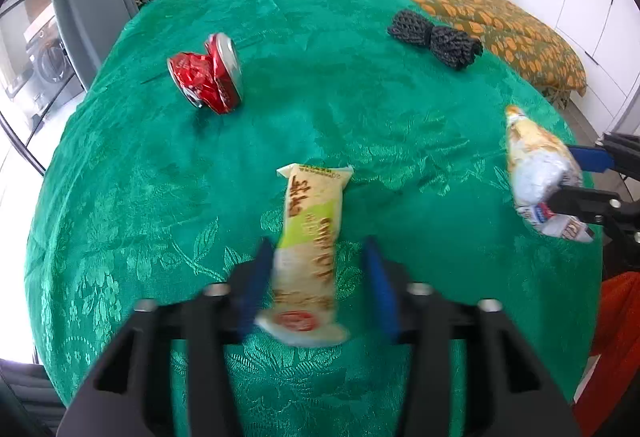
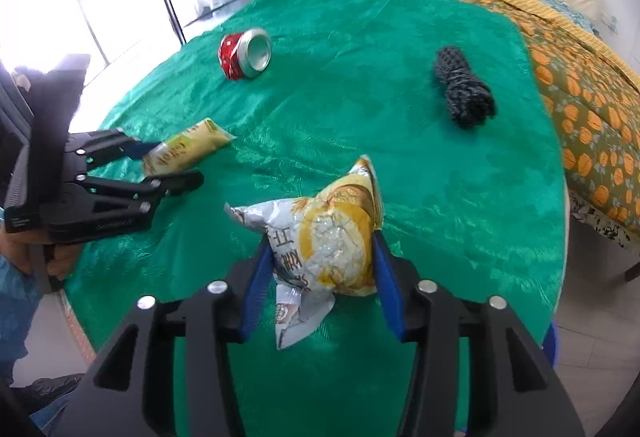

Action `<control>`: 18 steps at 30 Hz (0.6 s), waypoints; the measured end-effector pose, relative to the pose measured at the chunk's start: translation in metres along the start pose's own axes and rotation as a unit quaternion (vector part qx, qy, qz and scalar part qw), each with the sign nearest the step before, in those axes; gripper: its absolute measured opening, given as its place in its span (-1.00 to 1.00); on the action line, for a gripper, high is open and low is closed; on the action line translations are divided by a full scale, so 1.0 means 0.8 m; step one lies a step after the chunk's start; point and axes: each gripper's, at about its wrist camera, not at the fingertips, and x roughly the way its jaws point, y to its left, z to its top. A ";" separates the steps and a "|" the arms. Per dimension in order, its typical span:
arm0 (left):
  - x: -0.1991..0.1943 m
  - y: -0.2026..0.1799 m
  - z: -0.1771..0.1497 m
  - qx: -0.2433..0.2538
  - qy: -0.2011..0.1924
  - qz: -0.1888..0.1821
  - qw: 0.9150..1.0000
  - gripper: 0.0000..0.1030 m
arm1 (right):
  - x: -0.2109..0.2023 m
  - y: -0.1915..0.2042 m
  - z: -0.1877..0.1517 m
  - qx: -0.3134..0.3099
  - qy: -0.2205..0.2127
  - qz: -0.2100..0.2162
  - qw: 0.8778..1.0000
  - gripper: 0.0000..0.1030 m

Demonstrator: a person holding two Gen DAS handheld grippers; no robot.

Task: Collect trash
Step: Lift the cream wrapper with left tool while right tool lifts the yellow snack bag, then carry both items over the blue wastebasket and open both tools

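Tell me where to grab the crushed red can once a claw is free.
Take the crushed red can across its dented middle, coming down from above. It lies on its side on the green cloth, apart from the other things, with its silver end facing out, so the flattened waist looks the narrowest span for the pads; the rounder ends would likely slip.

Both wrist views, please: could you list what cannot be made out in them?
- Left wrist view: motion blur smears the long wrapper and the left tongs, so their contact is unclear.
- Right wrist view: the crumpled snack bag hides the right tongs' inner faces.
- Both views: the crushed can's label is too small.
- Neither view shows a trash container; the green cloth runs off the lower edge.
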 end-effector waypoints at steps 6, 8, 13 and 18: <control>-0.024 -0.009 -0.008 -0.016 -0.029 -0.018 0.999 -0.64 | -0.038 -0.012 -0.021 0.031 -0.034 0.012 0.999 -0.11; -0.040 -0.018 -0.011 -0.019 -0.043 -0.033 0.998 -0.65 | -0.050 -0.017 -0.030 0.039 -0.041 0.020 0.998 -0.11; -0.065 -0.063 -0.007 -0.008 -0.061 -0.061 0.996 -0.65 | -0.073 -0.040 -0.054 0.071 -0.050 0.036 0.996 -0.11; -0.075 -0.137 -0.001 0.022 -0.066 -0.097 0.993 -0.65 | -0.097 -0.086 -0.088 0.116 -0.058 0.030 0.991 -0.11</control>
